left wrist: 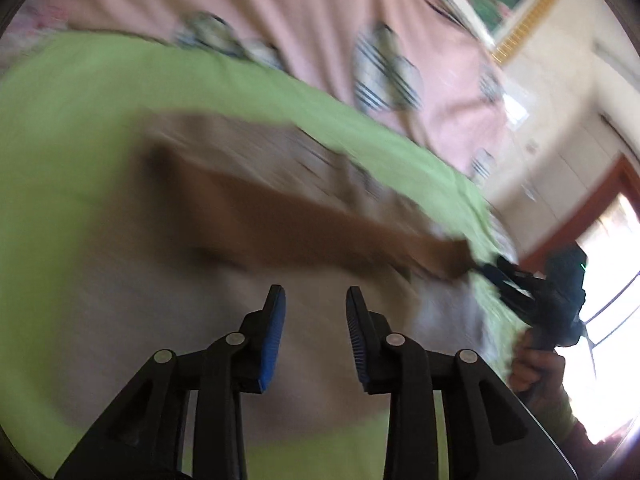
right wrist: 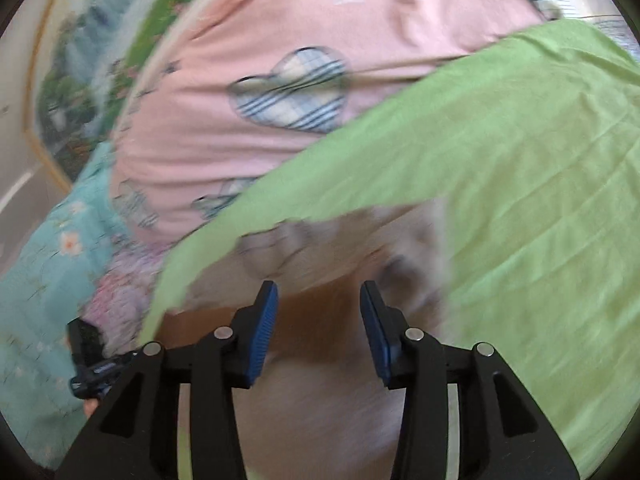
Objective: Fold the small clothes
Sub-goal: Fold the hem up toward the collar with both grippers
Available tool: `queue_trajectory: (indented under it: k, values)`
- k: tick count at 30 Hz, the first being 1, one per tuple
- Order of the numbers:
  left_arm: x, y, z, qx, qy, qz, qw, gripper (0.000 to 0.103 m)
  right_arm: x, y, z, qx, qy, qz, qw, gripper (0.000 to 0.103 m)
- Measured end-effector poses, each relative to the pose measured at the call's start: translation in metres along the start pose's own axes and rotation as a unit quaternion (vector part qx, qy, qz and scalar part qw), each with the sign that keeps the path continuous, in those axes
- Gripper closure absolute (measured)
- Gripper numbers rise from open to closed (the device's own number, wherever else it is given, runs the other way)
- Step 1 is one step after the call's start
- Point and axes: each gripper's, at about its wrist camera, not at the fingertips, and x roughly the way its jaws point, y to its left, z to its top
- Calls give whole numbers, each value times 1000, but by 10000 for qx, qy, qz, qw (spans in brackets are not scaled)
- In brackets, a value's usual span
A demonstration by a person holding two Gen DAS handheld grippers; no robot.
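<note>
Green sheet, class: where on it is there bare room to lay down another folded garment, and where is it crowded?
Bare: the green sheet left of the brown-and-beige garment, and its wide stretch right of the right tongs. Crowded: the middle, under the garment, and the far edge against the pink heart-print bedding.

Left tool (left wrist: 315,334) jaws parted, empty – right tool (right wrist: 319,330) likewise, both angled down

The right gripper (right wrist: 318,300) hangs with its jaws apart and nothing between them, above a blurred pale garment (right wrist: 320,400) with a brown band, lying on a green sheet (right wrist: 520,200). Behind lies a pink blanket (right wrist: 360,20) with plaid hearts.
</note>
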Motion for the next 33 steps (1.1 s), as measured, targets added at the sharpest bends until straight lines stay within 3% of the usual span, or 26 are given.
queue_trajectory:
  k: [2, 5, 7, 9, 15, 19, 25, 27, 31, 33]
  values:
    - [25, -17, -9, 196, 322, 50, 9993, 71, 25, 27, -23, -417, 613, 310, 9968, 59]
    - [65, -24, -8, 447, 907, 418, 9940, 71, 60, 47, -44, -967, 1291, 184, 9867, 59]
    - [75, -22, 3, 512, 1024, 514, 9921, 74, 79, 46, -46, -1200, 1652, -131, 9788, 59]
    - [76, -17, 22, 533, 901, 569, 9929, 74, 88, 40, -38, -1340, 1728, -342, 9752, 59]
    - [77, 24, 77, 113, 353, 1293, 9909, 74, 84, -7, 21, -873, 1053, -1010, 9854, 60]
    - [69, 57, 97, -340, -10, 1469, 9886, 74, 72, -34, 44, -470, 595, -1250, 9892, 60]
    - [39, 90, 114, -817, -519, 1470, 9844, 72, 58, -58, 58, 150, 91, -1207, 9925, 60]
    - [18, 92, 114, -906, -783, 1461, 9820, 64, 51, -56, 60, 200, -43, -1149, 9932, 59]
    - [1, 87, 127, -1002, -941, 1285, 9821, 60, 26, -45, 70, 219, -670, -1115, 9913, 39]
    - [-6, 81, 127, -899, -939, 1340, 9824, 59, 17, -40, 77, 210, -816, -1010, 9913, 39]
